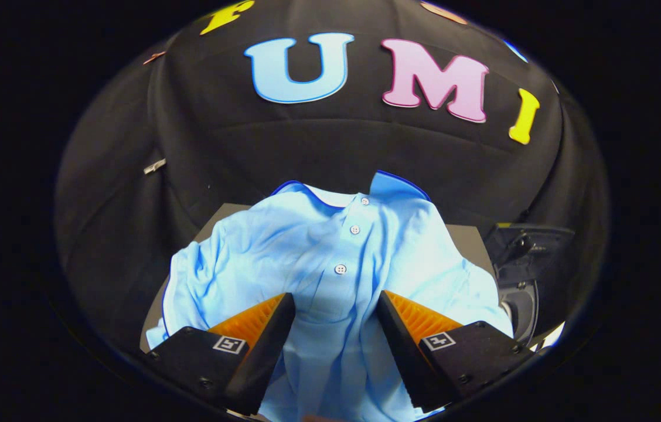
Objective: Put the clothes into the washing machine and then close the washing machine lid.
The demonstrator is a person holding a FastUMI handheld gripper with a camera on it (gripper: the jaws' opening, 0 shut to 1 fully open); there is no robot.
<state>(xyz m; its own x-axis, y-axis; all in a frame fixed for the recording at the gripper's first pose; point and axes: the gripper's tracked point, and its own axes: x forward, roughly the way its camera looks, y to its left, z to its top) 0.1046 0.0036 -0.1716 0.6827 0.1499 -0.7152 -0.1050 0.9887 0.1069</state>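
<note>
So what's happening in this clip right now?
A hand-held gripper is over a light blue shirt spread on a grey surface. Its fingers are open on either side of the button strip, with fabric between them, not yet pinched. A dark machine sits off to the right; nothing is loaded yet.

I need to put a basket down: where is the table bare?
Bare table shows as narrow strips beside the shirt: behind its left shoulder and behind its right shoulder. The shirt crowds the middle, under the open gripper. A dark machine borders the right.
</note>
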